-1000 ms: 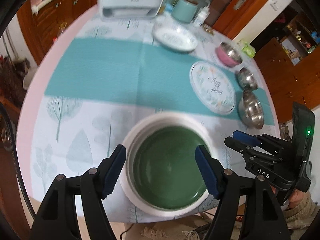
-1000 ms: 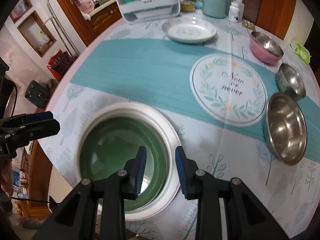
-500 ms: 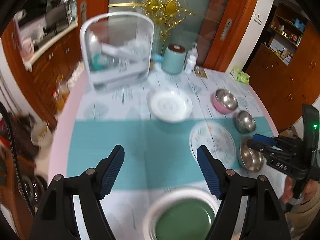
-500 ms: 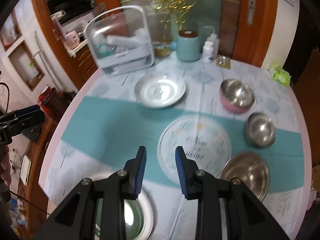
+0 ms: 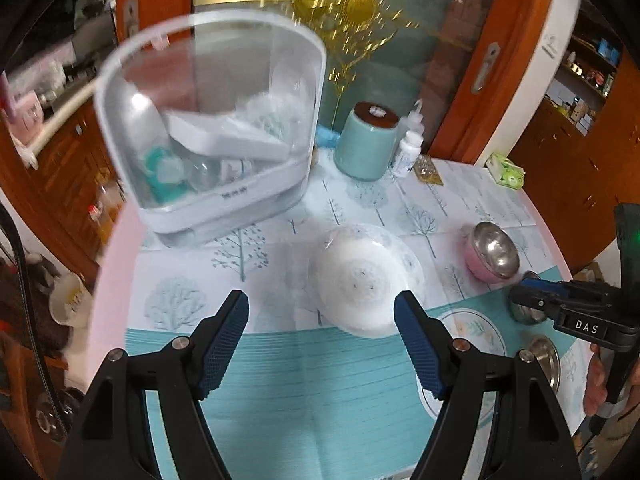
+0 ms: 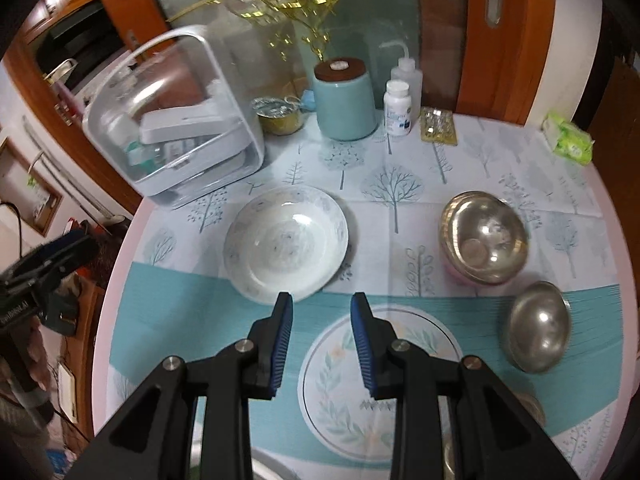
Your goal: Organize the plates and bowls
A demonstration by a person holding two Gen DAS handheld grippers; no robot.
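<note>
- White deep plate [image 6: 286, 242] sits on the tree-print tablecloth [image 6: 400, 184], its near rim just overlapping the teal runner [image 6: 180, 320]; nothing in it, nothing touching it.
- Flat floral plate [image 6: 384, 384] lies on the runner, just beside the white one. Pink-sided steel bowl [image 6: 484, 236] and a smaller steel bowl [image 6: 538, 326] are off to the right, apart from each other.
- Likely step: approach the white deep plate for pickup, probably to stack it with the other plates. Judgement only.
- To do it well: come in low at the near rim, one finger over the lip and one under, and pinch the rim itself. The glazed edge looks slippery, so seat deep before lifting and keep the plate level.
- Right gripper [image 6: 322, 320]: jaws part-open, a narrow gap, holding nothing; hovers above the runner, pointed at the near edge of the white plate.
- Left gripper [image 5: 322, 320]: jaws spread wide, empty; held high over the runner, aimed at the same plate [image 5: 366, 280]. That view is blurred.
- Clear lidded storage box [image 6: 172, 128] and teal canister [image 6: 344, 100] stand at the far edge, well apart from the plates.
</note>
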